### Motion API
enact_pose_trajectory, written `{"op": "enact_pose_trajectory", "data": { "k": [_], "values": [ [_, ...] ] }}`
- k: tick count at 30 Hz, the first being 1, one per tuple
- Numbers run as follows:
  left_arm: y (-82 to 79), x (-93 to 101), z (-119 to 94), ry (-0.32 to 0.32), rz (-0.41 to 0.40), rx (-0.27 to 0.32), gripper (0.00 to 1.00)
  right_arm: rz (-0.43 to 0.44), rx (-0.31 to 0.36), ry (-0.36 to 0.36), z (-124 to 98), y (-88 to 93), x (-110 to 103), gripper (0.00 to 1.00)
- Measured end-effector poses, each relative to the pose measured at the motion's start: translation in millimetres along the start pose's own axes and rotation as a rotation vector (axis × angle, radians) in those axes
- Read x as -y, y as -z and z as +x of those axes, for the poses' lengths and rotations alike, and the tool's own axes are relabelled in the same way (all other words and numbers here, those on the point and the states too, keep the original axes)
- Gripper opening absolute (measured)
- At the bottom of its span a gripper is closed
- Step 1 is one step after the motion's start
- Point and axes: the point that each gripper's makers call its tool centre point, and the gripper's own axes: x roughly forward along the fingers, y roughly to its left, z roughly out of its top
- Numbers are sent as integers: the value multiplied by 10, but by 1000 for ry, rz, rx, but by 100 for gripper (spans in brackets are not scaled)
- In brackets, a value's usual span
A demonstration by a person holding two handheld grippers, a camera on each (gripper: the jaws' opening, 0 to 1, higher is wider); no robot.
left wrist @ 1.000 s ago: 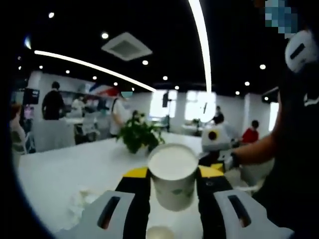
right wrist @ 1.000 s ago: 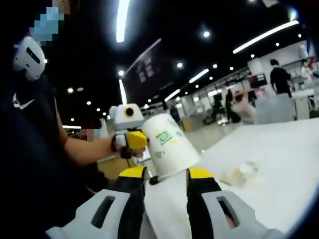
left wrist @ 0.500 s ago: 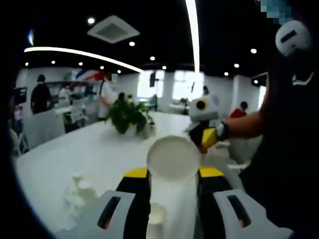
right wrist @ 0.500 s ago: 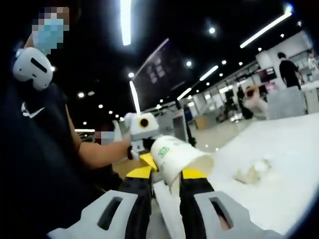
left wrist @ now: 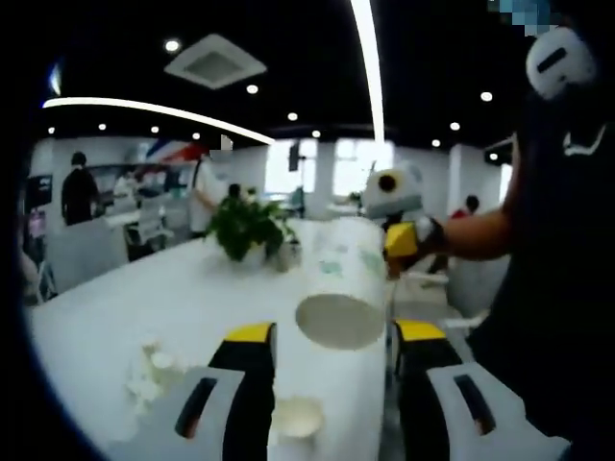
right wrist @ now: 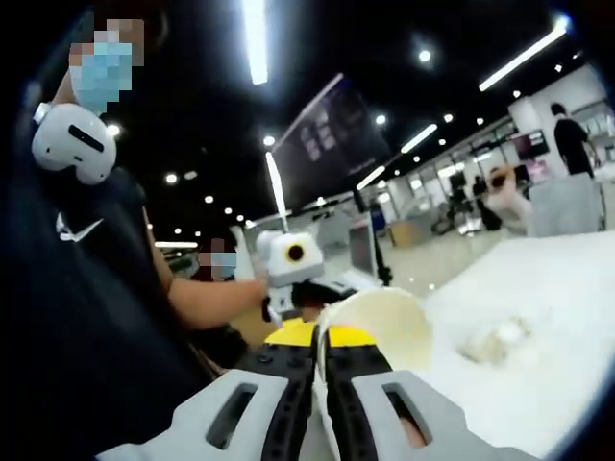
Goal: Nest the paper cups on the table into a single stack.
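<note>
Paper cups: two in left gripper view, one held cup (left wrist: 342, 288) tipped mouth-forward, one standing cup (left wrist: 297, 419) on bench (left wrist: 144, 303). Crumpled paper pile (left wrist: 149, 370): one. Potted plant (left wrist: 245, 229): one. Grippers: two, left gripper (left wrist: 332, 346), right gripper (right wrist: 321, 338).

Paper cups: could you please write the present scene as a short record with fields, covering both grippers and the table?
held cup: paper cup, tilted, mouth toward the left gripper view's camera
right gripper: jaws closed on the paper cup's wall
left gripper: jaws wide apart, paper cup between them, no contact seen
second cup: upright on the table, mouth up
other things: white crumpled bits; potted plant
stack: not yet made
</note>
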Motion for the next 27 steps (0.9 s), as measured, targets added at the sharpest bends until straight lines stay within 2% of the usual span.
{"op": "enact_pose_trajectory", "data": {
  "k": [1, 3, 7, 8, 10, 12, 14, 17, 19, 20, 23, 27],
  "values": [
    [10, -64, -16, -38, 11, -1, 59, -15, -5, 11, 0, -9, 25, 0],
    [44, -120, -45, -72, 7, -2, 68, -27, -10, 24, 7, -42, 60, 0],
    [190, -286, -133, -178, -3, -32, 77, -85, -67, 54, 33, -36, 140, 0],
    [223, -310, -153, -197, -10, -38, 79, -91, -115, 70, 40, 5, 178, 0],
    [316, -401, -224, -264, -20, -49, 84, -108, -163, 77, 62, 37, 210, 0],
    [406, -448, -288, -312, -18, -59, 93, -137, -208, 78, 96, 54, 225, 0],
    [454, -445, -315, -321, -27, -57, 98, -186, -271, 82, 135, 76, 237, 0],
    [624, -432, -413, -375, -44, -67, 99, -245, -356, 100, 163, 97, 276, 0],
    [730, -452, -482, -433, -73, -48, 99, -279, -400, 118, 167, 106, 313, 0],
    [786, -443, -518, -460, -81, -39, 99, -301, -460, 150, 160, 114, 370, 0],
    [892, -501, -672, -575, -75, -8, 99, -321, -524, 157, 179, 65, 379, 0],
    [1075, -489, -824, -647, -76, -29, 99, -366, -607, 158, 205, -7, 375, 0]
  ]
}}
